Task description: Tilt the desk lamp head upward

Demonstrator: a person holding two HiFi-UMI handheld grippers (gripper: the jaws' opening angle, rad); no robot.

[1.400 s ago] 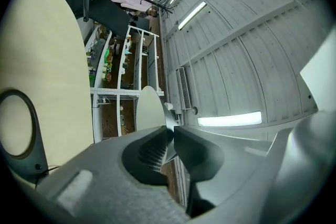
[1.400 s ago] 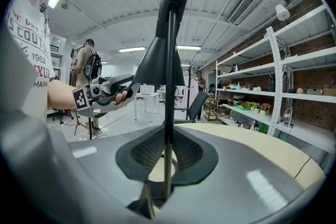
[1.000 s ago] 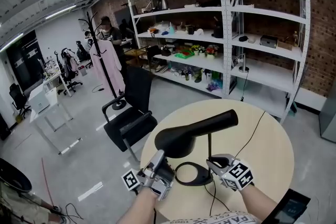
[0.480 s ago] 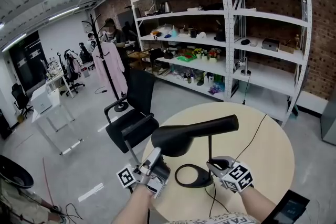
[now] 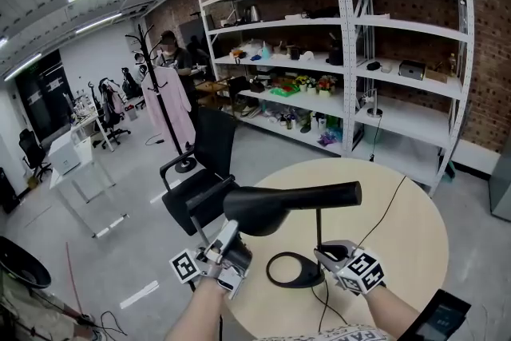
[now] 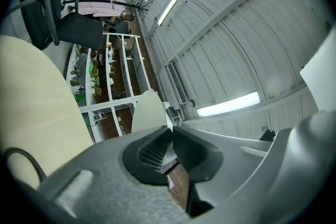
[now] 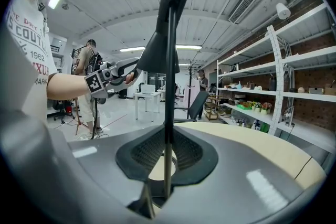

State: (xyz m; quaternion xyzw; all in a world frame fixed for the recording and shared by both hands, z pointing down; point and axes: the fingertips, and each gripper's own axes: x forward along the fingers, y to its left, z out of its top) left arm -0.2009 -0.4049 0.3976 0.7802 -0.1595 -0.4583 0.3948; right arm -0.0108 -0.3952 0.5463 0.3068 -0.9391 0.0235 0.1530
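Lamp: the black desk lamp stands on the round table point(image 5: 403, 231). Its lamp head point(image 5: 287, 204) lies almost level above the ring base point(image 5: 308, 276) on a thin stem point(image 5: 319, 226), with the wide mouth left of the base and the narrow tail right of it.
Handling: probably rigid and light. The head likely turns on a stiff joint, and the base looks light enough to skid or tip if it is not braced.
Where to hold: low on the stem just above the base to steady it. Lift at the wide mouth, the point farthest from the joint, where the smooth paint may slip.
Left tongs: the left gripper point(image 5: 230, 232) is up-left of the base, at the lower rim of the mouth. Its jaws are nearly together and have just been closing, with only background showing through the slit. It seems to prop the rim rather than pinch it, though the contact is poorly shown.
Right tongs: the right gripper point(image 5: 322, 250) sits right beside the base, clamped on the stem.
Edges: the base is near the table's front edge, and the mouth overhangs that edge left of the base, above a chair point(image 5: 196, 188).
Room: there is open air above the base. A cord point(image 5: 385, 202) trails away to its far right.
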